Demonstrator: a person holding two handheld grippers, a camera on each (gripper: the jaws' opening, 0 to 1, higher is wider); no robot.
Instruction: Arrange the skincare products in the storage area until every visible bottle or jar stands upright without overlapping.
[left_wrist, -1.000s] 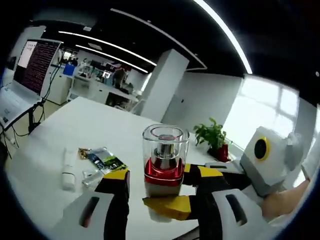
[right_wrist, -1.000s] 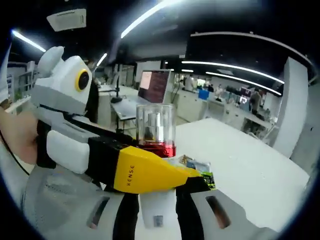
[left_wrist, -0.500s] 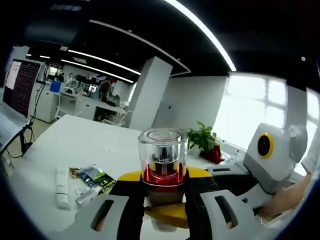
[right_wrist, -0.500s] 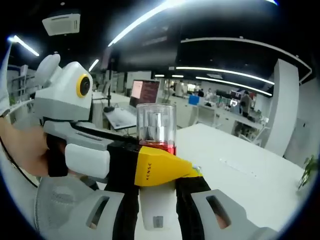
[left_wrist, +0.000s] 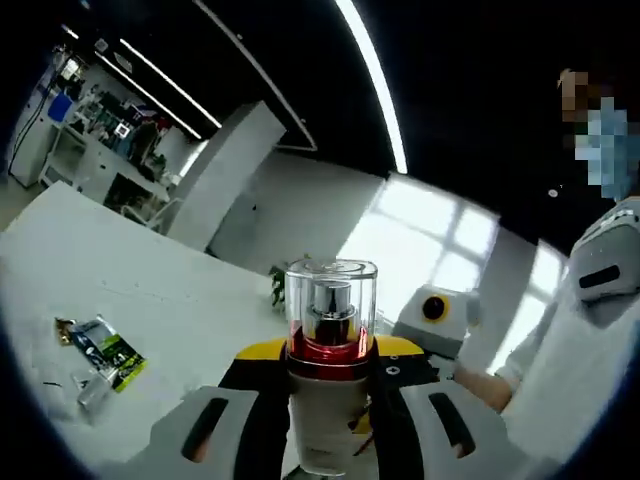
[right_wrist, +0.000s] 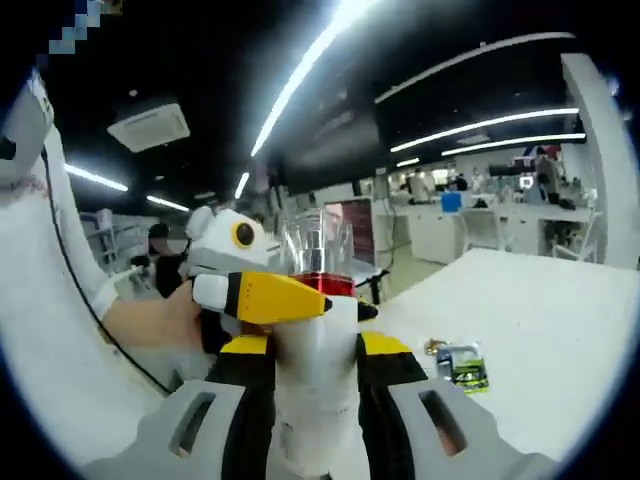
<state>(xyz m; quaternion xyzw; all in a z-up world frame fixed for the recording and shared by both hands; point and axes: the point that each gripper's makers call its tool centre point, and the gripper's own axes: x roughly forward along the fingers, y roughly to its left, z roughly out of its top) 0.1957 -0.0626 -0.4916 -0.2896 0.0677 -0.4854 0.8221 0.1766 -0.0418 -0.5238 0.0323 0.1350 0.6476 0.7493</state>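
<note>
White tabletop (left_wrist: 150, 300) is spreading out behind both grippers, largest of all, running from about 9 o'clock toward the centre in the left gripper view and filling the 3 to 5 o'clock side in the right gripper view (right_wrist: 540, 320).

Next in size, a person's white sleeve (left_wrist: 570, 360) is showing at 3 to 4 o'clock in the left gripper view, and a hand (right_wrist: 160, 320) is wrapping the other tool at 9 o'clock in the right gripper view.

The left gripper (left_wrist: 322, 375) is rising from 6 o'clock, its black-and-yellow fingers (left_wrist: 255, 375) pinching a skincare bottle (left_wrist: 330, 370) from both sides, so the jaws are standing only as far apart as the bottle's white body. The bottle is standing upright between them, lifted off the tabletop, with a red collar under a clear cap (left_wrist: 331, 300).

The right gripper (right_wrist: 312, 370) is likewise clamping the same bottle (right_wrist: 315, 370) low on its white body, its fingers (right_wrist: 385, 375) pressing against both sides. The left gripper's yellow fingertip (right_wrist: 275, 298) is crossing in from 9 o'clock and touching the bottle just under the red collar.

Smallest, a green-and-black sachet (left_wrist: 105, 350) is lying flat on the tabletop at 8 o'clock in the left gripper view, well apart from the bottle, and at 4 o'clock in the right gripper view (right_wrist: 462, 365).
</note>
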